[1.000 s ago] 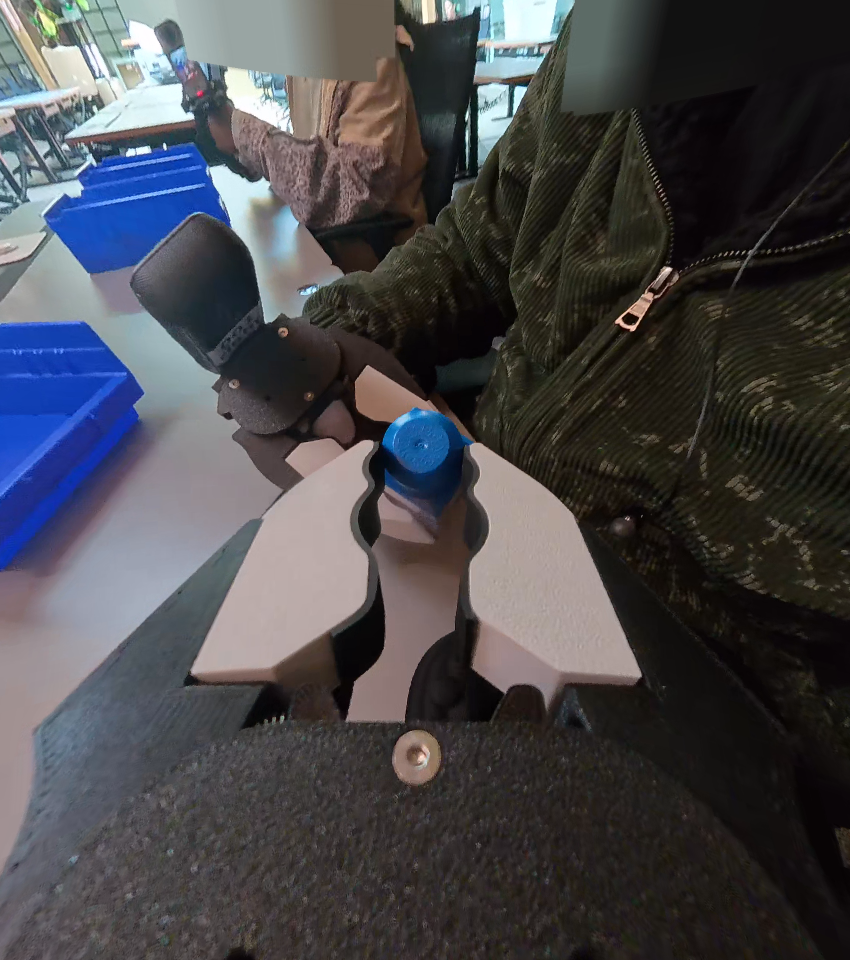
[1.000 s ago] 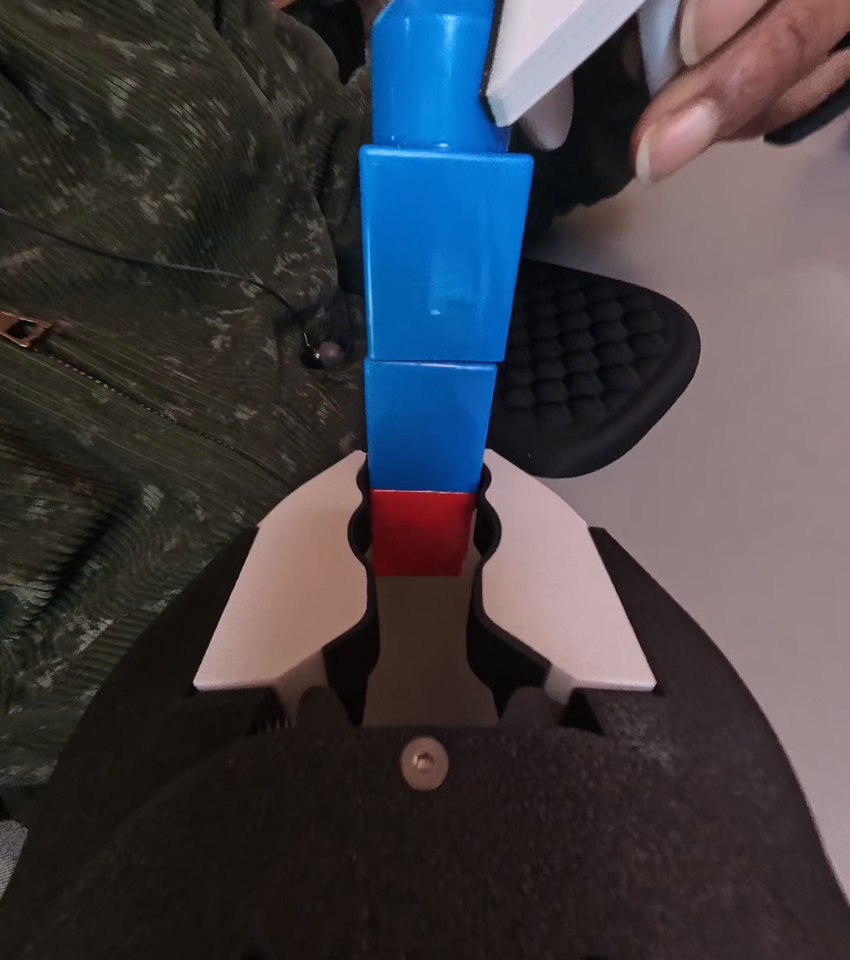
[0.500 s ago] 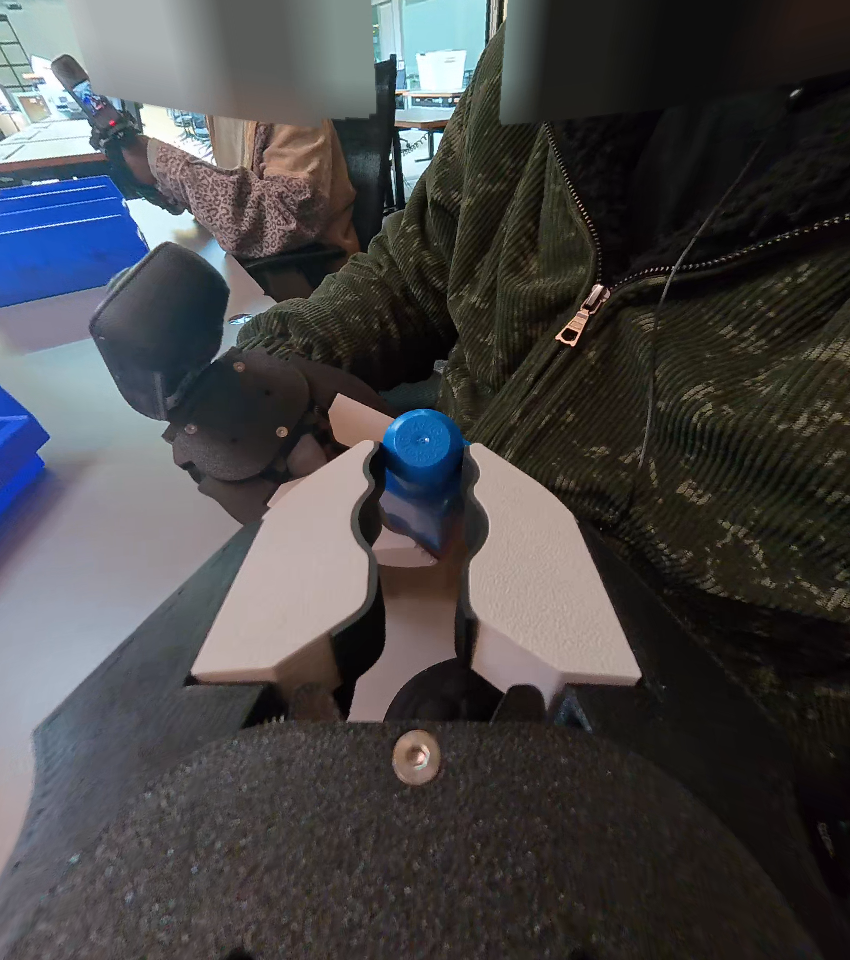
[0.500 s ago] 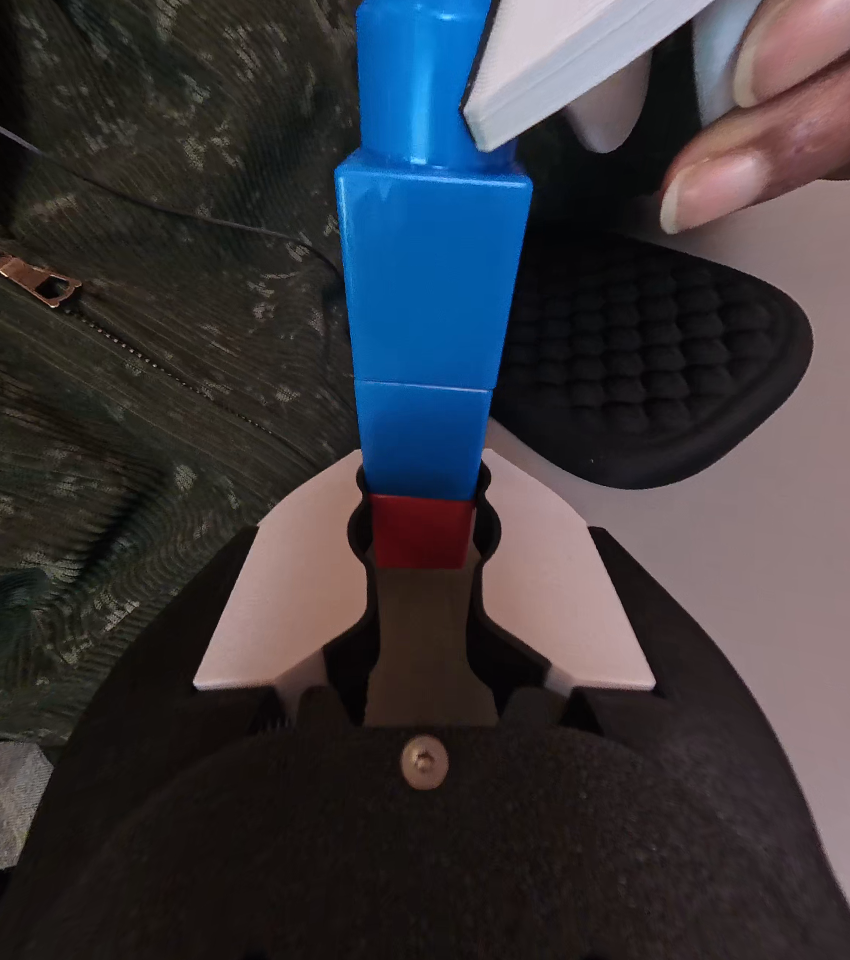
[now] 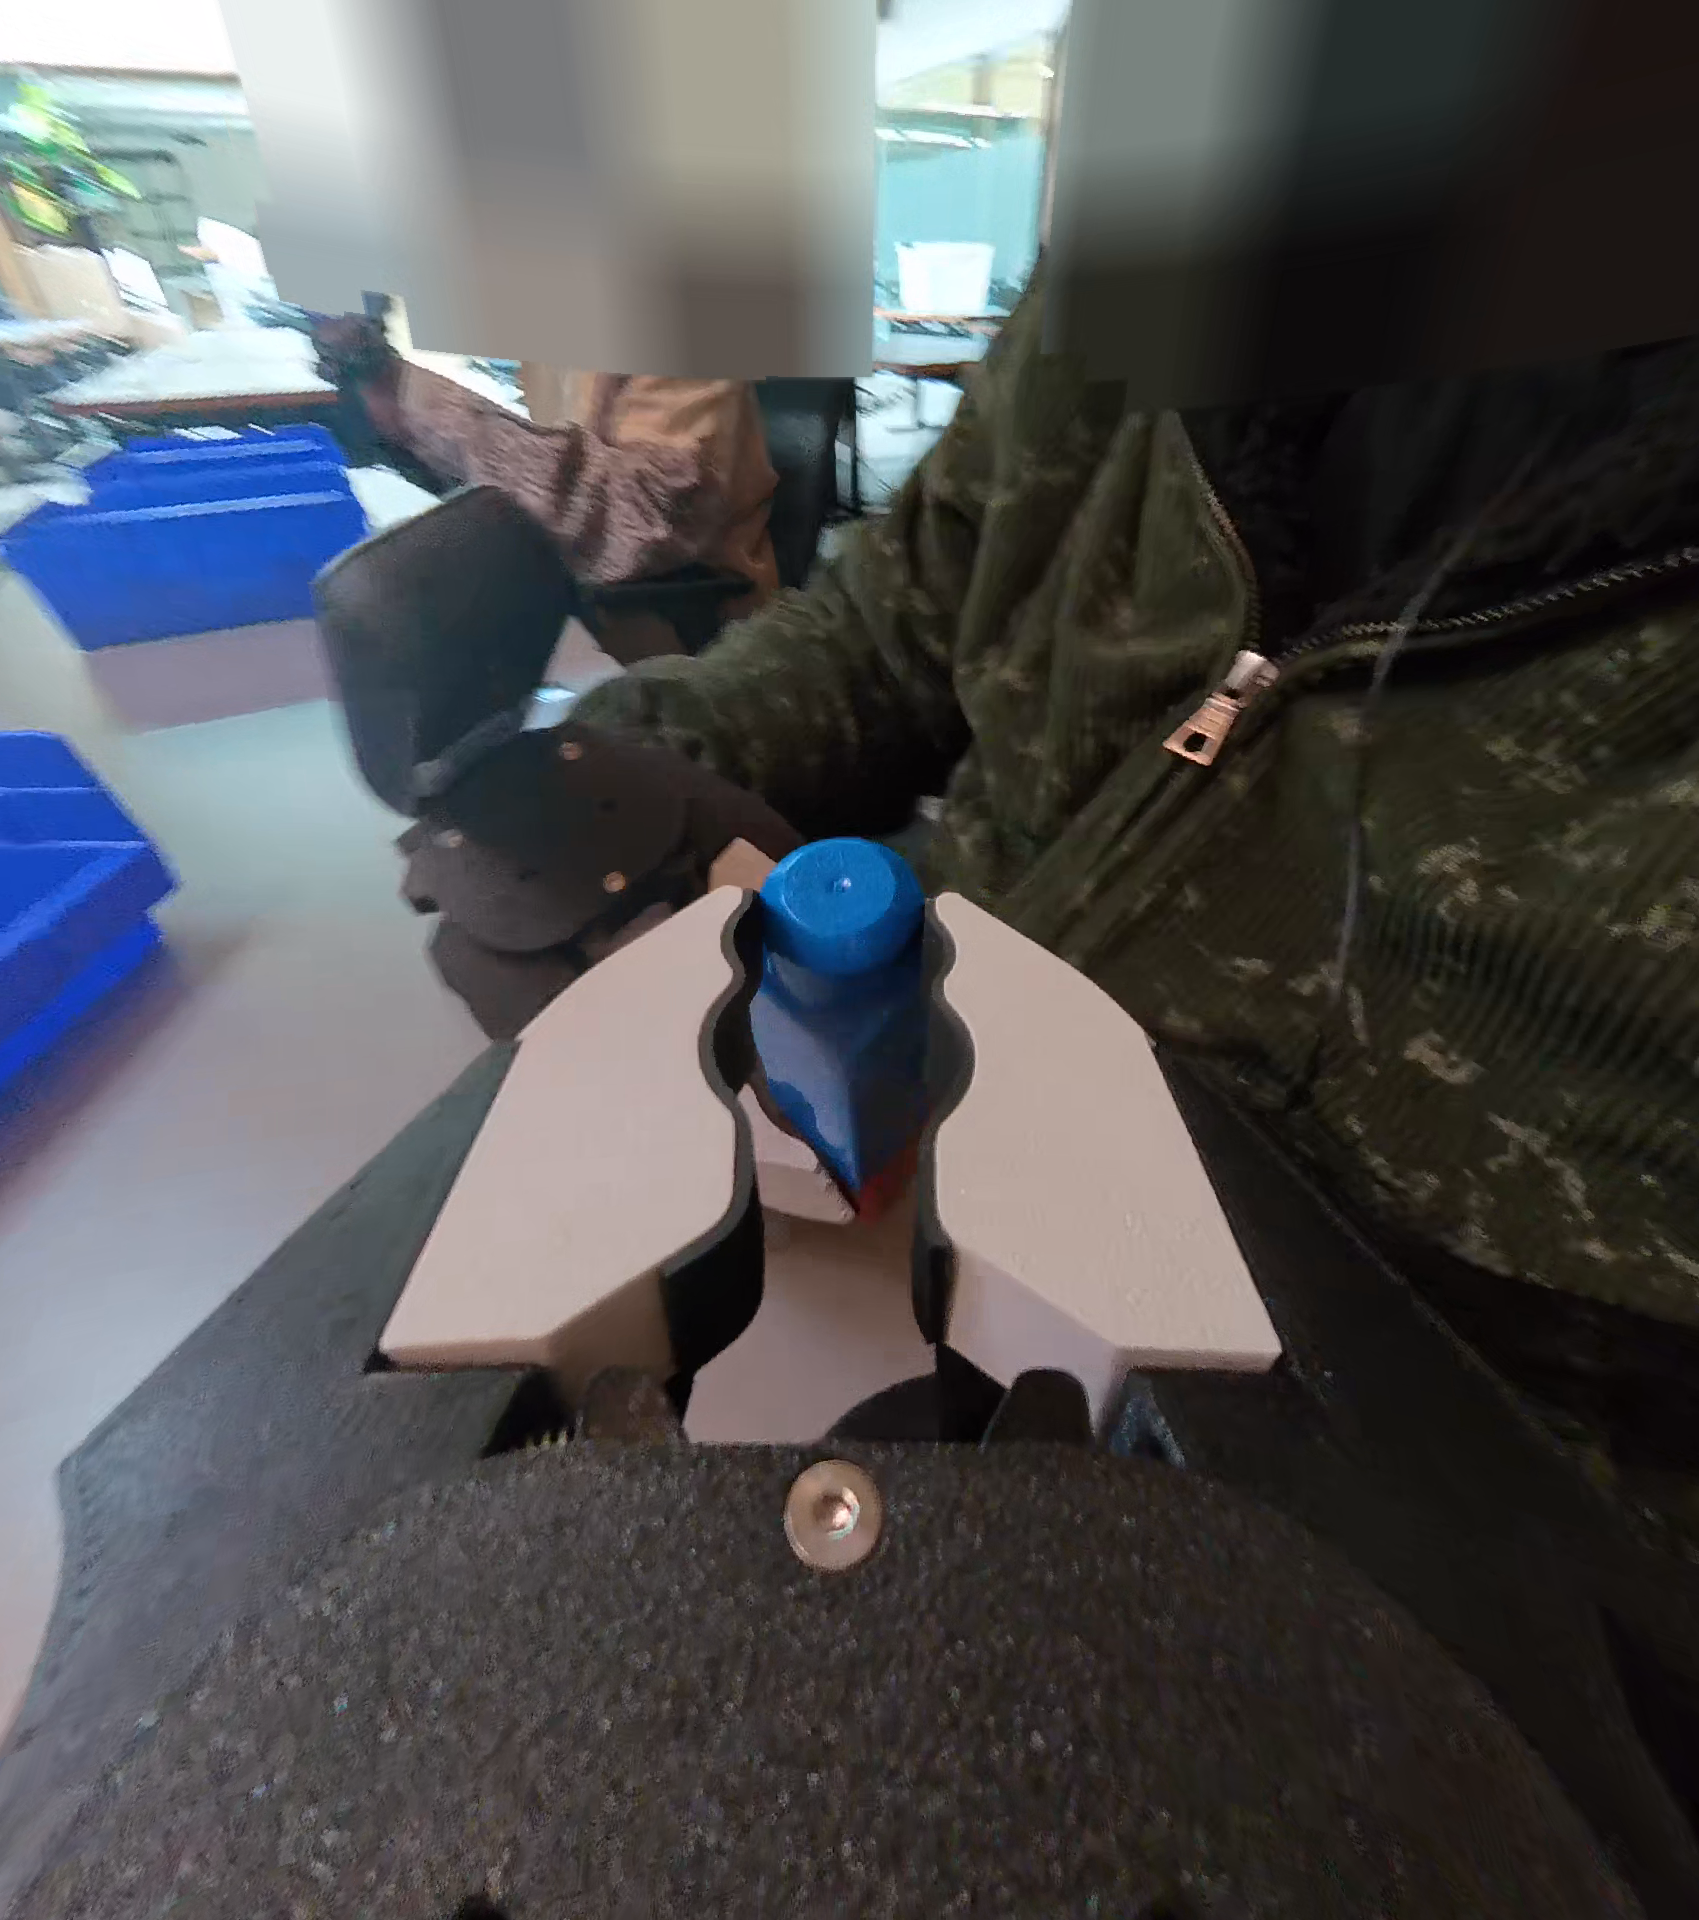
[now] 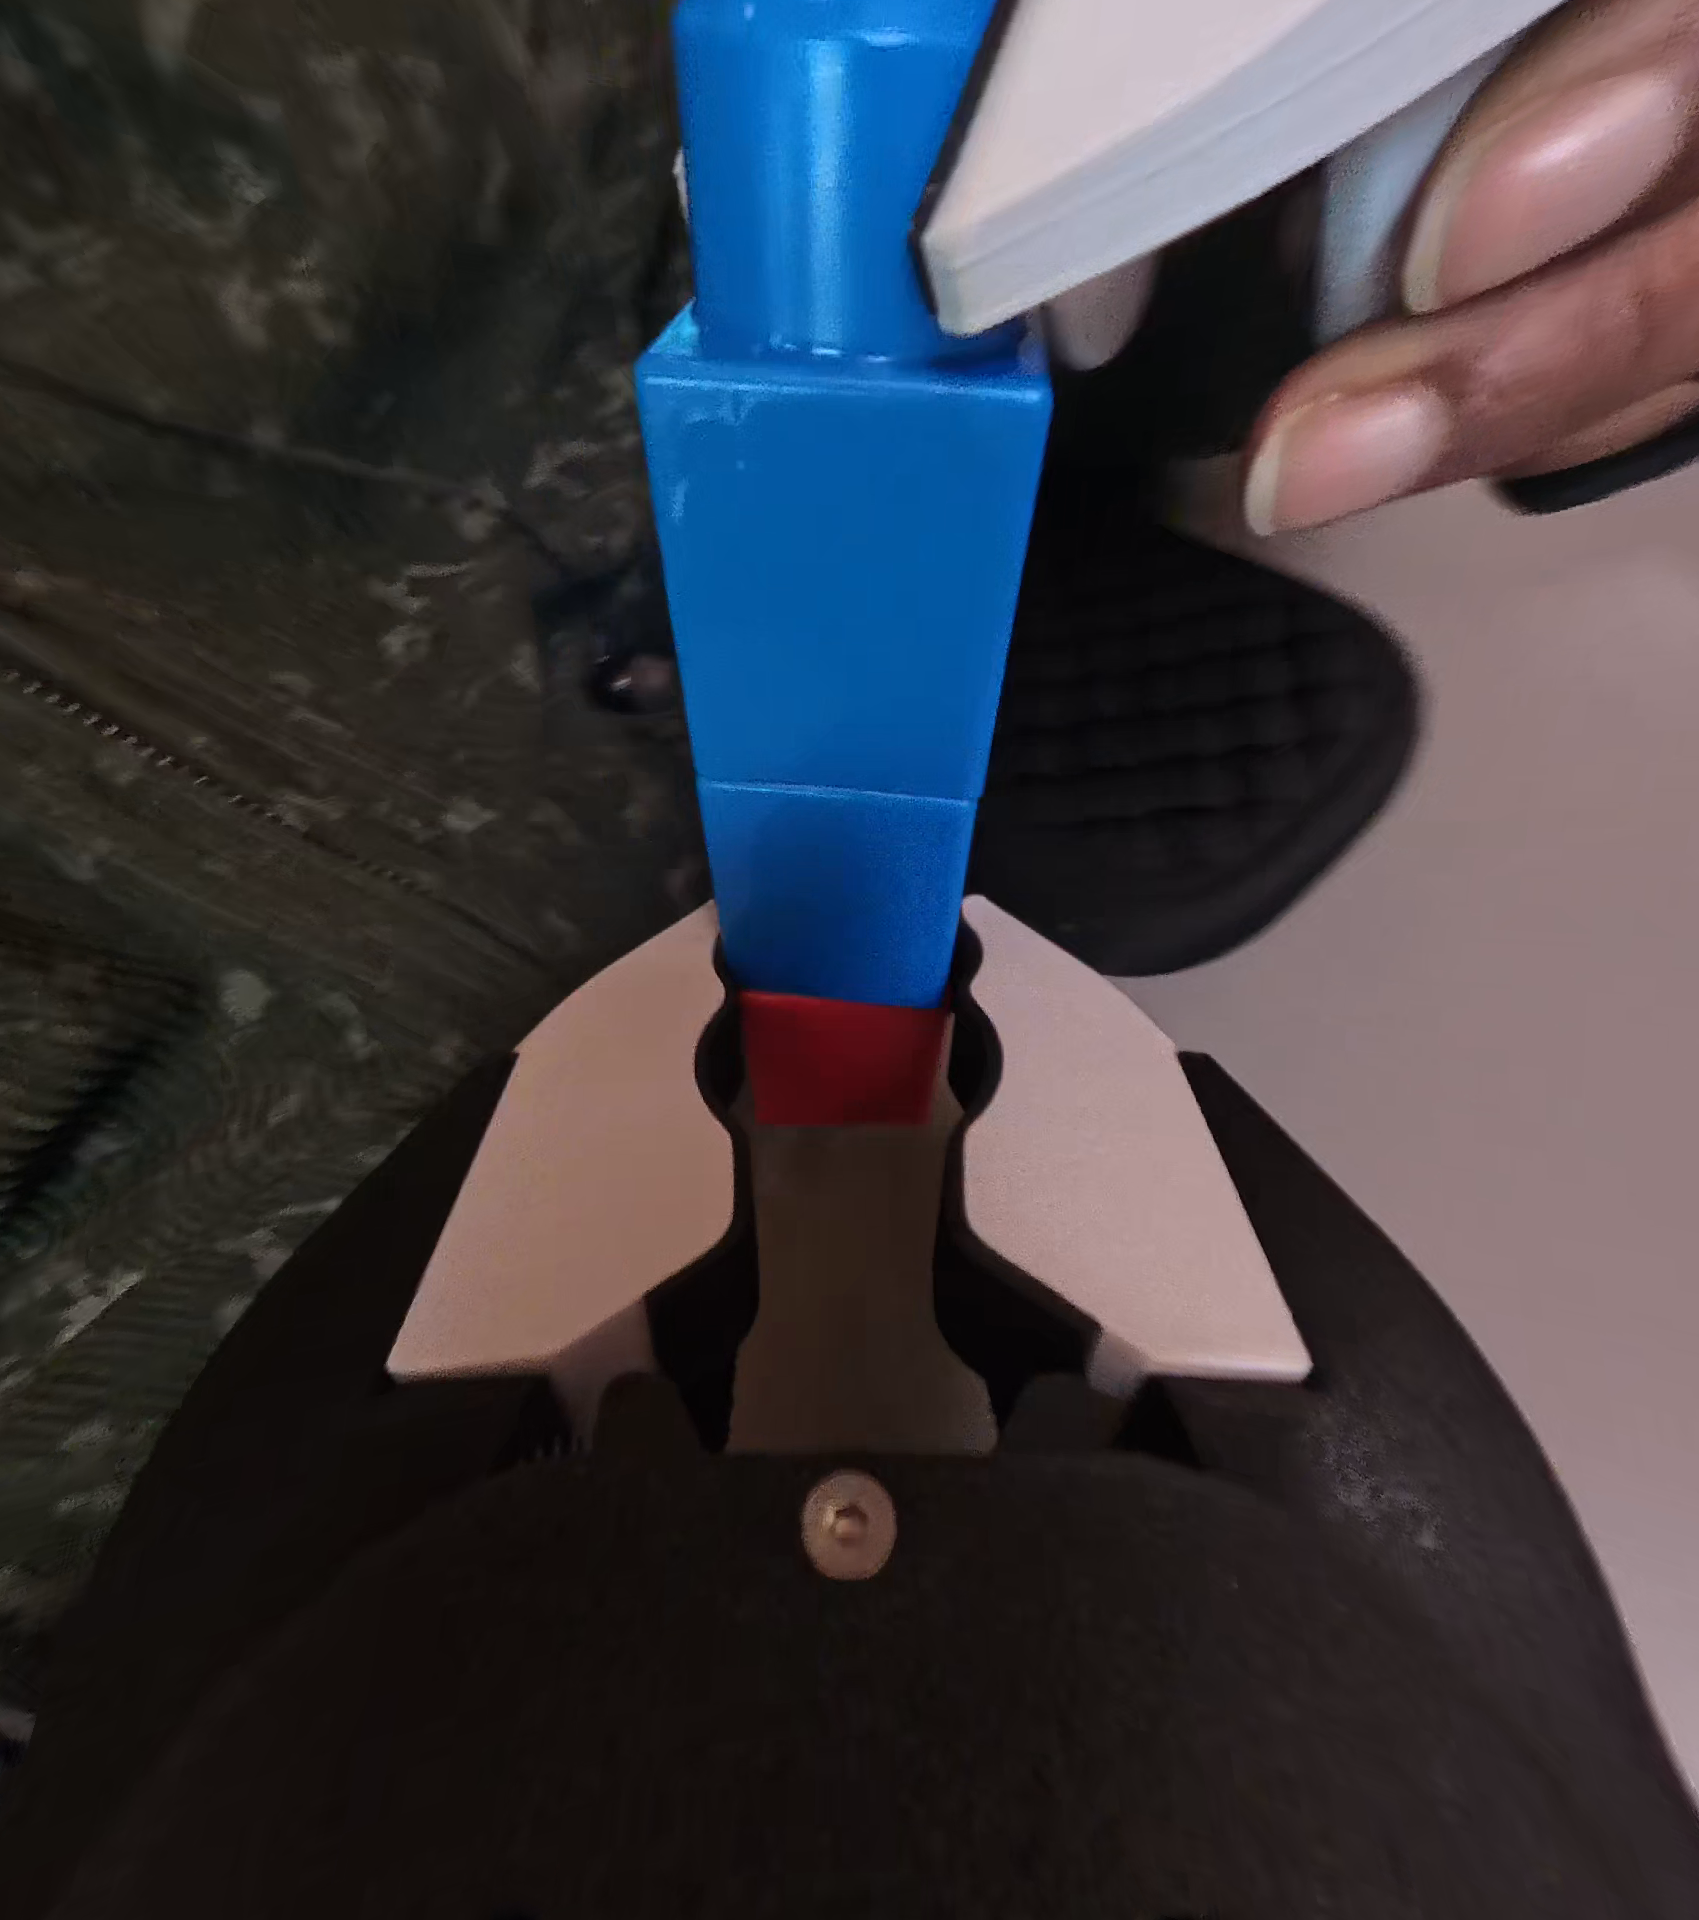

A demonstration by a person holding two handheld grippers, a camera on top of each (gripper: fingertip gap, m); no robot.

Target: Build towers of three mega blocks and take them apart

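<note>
- The right gripper (image 6: 840, 1023) is clamped on the red block (image 6: 840, 1060), the end block of a three-block tower held up off the table (image 6: 1572, 935) in front of the person's green jacket (image 6: 201, 520).
- Next along the tower from the red block sits a blue middle block (image 6: 834, 894), flush against it, and beyond that a blue end block (image 6: 840, 582) with its stud showing.
- The left gripper (image 5: 840, 966) is pinched on that far blue end block (image 5: 840, 997), about its stud; in the right wrist view one of its white fingers (image 6: 1188, 135) presses the stud's side.
- Judgement: the tower stands complete, all three blocks seated with no gap showing, so building is done for this round. With a gripper on each end, the step in hand looks like pulling the far blue block off; two joints remain to part.
- Farther off, blue bins (image 5: 3, 914) sit toward the table's far left side; no loose blocks show.
</note>
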